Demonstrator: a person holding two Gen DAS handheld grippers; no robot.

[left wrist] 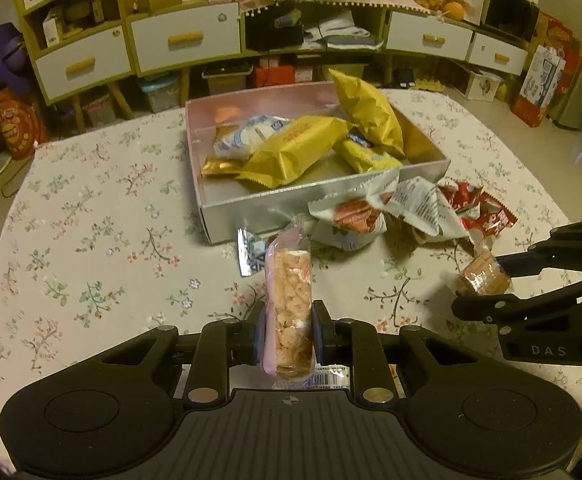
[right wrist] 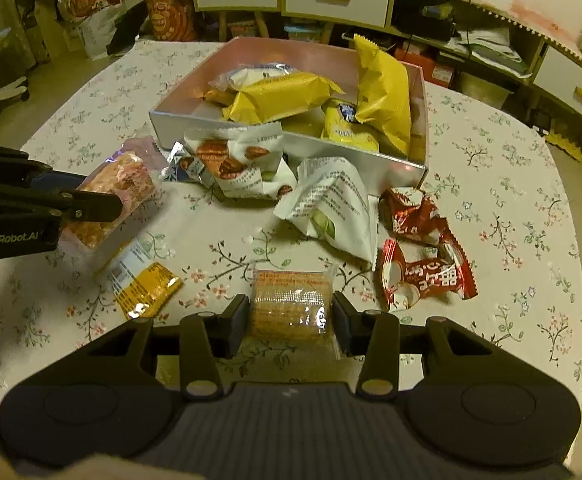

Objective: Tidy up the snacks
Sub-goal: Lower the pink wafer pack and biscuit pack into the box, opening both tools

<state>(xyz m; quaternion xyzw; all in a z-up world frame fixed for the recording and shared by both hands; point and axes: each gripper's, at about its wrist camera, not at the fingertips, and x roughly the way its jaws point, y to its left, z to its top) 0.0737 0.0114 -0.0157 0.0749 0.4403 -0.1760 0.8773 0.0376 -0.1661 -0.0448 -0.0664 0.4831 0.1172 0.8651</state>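
My left gripper is shut on a pink-wrapped rice-crisp snack bar, held upright above the table; it also shows in the right wrist view. My right gripper is shut on a clear-wrapped brown wafer pack, which also shows in the left wrist view. A silver box on the table holds several yellow snack bags. In front of it lie white nut-print packets, a white packet and red packets.
A yellow packet and a small blue-silver packet lie on the floral tablecloth. A cabinet with white drawers and floor clutter stand behind the table.
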